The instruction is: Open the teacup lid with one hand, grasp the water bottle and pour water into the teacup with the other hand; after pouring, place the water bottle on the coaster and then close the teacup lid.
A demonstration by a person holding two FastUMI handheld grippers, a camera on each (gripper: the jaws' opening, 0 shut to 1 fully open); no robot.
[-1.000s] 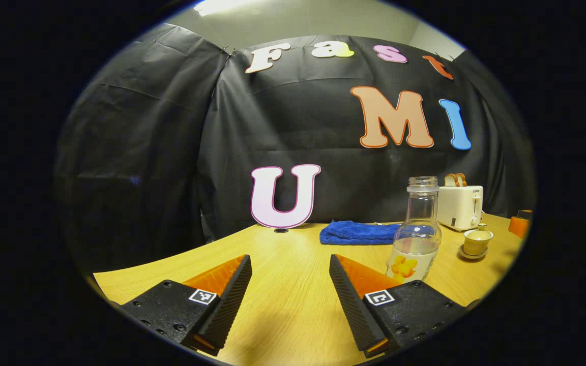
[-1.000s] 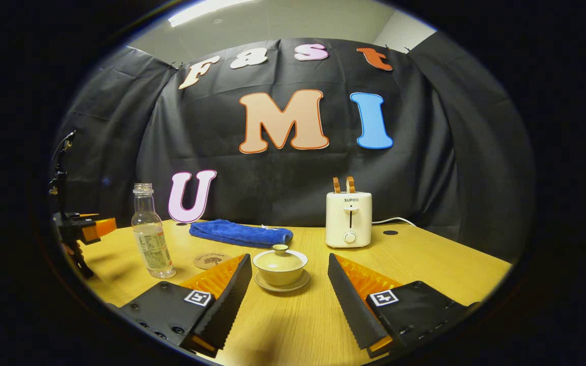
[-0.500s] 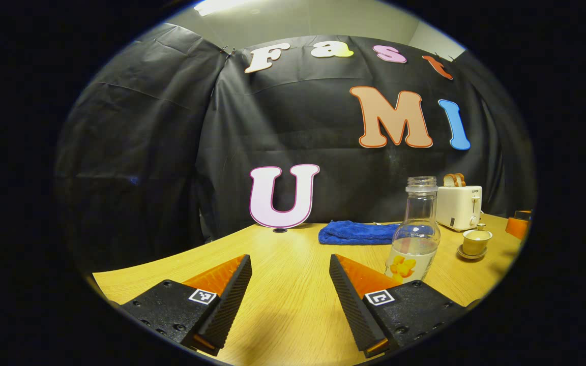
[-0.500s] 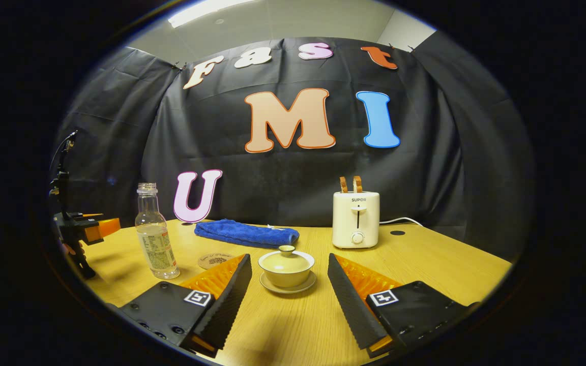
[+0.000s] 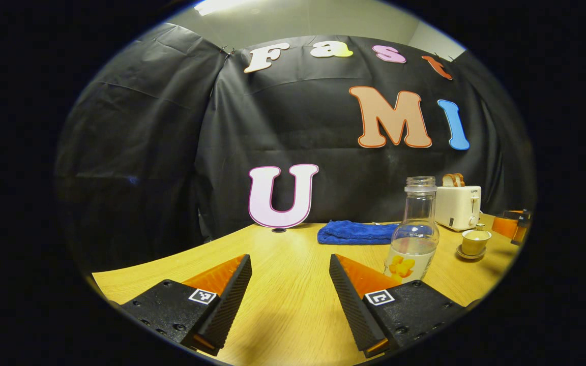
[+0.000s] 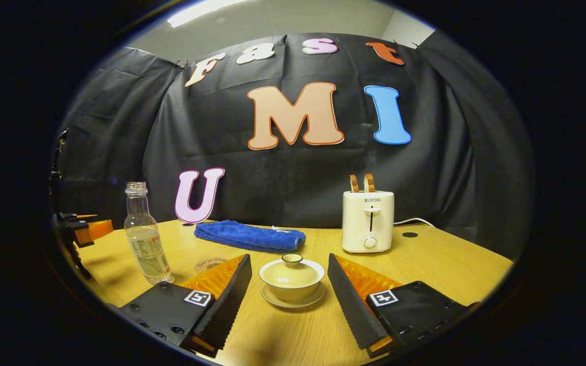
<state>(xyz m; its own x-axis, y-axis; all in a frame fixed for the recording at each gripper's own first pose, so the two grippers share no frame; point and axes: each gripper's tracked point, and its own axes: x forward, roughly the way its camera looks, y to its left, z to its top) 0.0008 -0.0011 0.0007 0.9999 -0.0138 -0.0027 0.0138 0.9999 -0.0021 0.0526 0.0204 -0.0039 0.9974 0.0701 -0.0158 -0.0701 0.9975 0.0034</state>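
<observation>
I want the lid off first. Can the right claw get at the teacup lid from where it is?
Probably yes. The right claw is open, with the teacup lid straight ahead between its fingers and nothing between them. The water bottle stands off to one side.

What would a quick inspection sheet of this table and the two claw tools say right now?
Surface: wooden table, dry.
Job's things: water bottle upright, uncapped, partly filled; teacup on its saucer, lid on; coaster bare, beside the bottle.
Clutter: blue towel; toaster holding bread.
Grippers: right gripper open, the teacup between its fingers, untouched; left gripper open, holding nothing.
Cables: white cord behind the toaster.
Surroundings: black cloth wall.
</observation>
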